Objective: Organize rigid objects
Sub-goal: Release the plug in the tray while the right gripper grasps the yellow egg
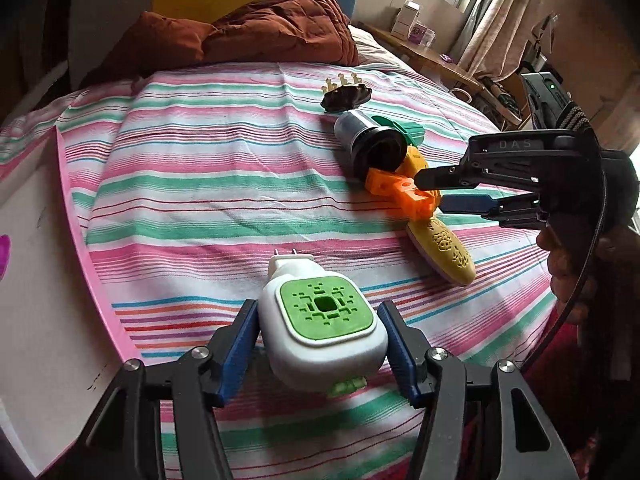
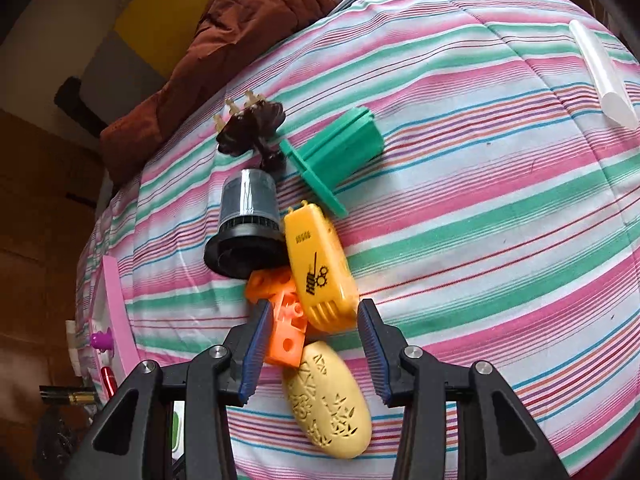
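Note:
My left gripper (image 1: 318, 312) is shut on a white plug-in device with a green square face (image 1: 320, 332), its blue pads against both sides. It sits low over the striped bedsheet (image 1: 200, 184). To the right lies a cluster: an orange block piece (image 2: 286, 332), a yellow case (image 2: 316, 268), a pale yellow oval shell (image 2: 326, 404), a black-and-grey cylinder (image 2: 246, 224), a green ribbed part (image 2: 336, 148) and a dark brown hair claw (image 2: 250, 128). My right gripper (image 2: 312, 308) stands open, its fingertips either side of the orange piece and the yellow case's end.
A white board with a pink edge (image 1: 72, 220) lies at the bed's left side. A brown quilt (image 1: 260, 32) is heaped at the head. A clear tube (image 2: 604, 76) rests far right. A person's hand (image 1: 580, 272) holds the right gripper.

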{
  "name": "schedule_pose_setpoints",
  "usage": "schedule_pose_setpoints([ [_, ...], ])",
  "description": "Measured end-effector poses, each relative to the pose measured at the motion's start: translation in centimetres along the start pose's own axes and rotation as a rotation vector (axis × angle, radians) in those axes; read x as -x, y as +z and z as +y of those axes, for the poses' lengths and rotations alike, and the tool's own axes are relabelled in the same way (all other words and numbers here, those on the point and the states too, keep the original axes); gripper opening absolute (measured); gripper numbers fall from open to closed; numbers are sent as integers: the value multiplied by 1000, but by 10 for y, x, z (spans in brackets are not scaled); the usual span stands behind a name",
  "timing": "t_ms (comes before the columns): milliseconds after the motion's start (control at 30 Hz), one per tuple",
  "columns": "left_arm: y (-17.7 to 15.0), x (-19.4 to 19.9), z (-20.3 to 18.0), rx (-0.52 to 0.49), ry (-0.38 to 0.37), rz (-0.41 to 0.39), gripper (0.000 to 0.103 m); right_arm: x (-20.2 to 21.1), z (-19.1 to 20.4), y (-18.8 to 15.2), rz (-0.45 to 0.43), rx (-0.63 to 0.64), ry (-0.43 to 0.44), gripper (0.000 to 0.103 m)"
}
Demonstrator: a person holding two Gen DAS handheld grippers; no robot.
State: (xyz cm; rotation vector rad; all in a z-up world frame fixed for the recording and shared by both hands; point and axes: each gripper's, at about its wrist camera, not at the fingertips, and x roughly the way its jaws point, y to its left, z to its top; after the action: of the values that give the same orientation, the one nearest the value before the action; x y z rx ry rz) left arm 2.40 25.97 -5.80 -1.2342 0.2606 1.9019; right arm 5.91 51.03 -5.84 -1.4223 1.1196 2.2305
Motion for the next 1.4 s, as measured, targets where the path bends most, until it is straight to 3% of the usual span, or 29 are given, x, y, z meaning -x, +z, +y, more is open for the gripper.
schedule_pose_setpoints([
  [133, -4, 8, 4, -1, 1, -25, 60, 3, 6, -15, 19, 29, 27, 44],
  [300, -9, 14, 4, -12, -12, -41, 60, 6, 12, -26, 15, 57, -20, 47],
  [600, -20, 6, 10, -21, -3, -25, 60, 5, 32, -52, 68, 174, -117, 67],
  [700, -24, 3, 13, -18, -3, -25, 57, 0, 38, -61, 81, 211, -173, 66],
  [767, -25, 2, 16, -8, -5, -18, 53, -5, 38, -64, 69, 239, -254, 65],
  [800, -27, 1, 17, -5, -7, -18, 53, -9, 37, -65, 67, 250, -295, 49],
  [833, -27, 2, 17, -7, -9, -23, 53, -12, 36, -65, 69, 248, -315, 44],
  [933, -27, 3, 20, 14, -26, -24, 53, -16, 39, -66, 26, 283, -356, 44],
  [1033, -25, 4, 25, 48, -67, -20, 60, -18, 39, -65, 25, 298, -364, 44],
  [1200, -23, 3, 22, 38, -45, -6, 61, -18, 35, -63, 24, 293, -358, 44],
  [1267, -22, 2, 21, 31, -39, 3, 61, -17, 35, -64, 15, 304, -365, 44],
  [1333, -22, 1, 19, 6, -22, 4, 52, -17, 34, -64, 9, 314, -370, 44],
  [1400, -23, 2, 17, -17, -9, 1, 52, -16, 34, -64, 2, 322, -373, 44],
])
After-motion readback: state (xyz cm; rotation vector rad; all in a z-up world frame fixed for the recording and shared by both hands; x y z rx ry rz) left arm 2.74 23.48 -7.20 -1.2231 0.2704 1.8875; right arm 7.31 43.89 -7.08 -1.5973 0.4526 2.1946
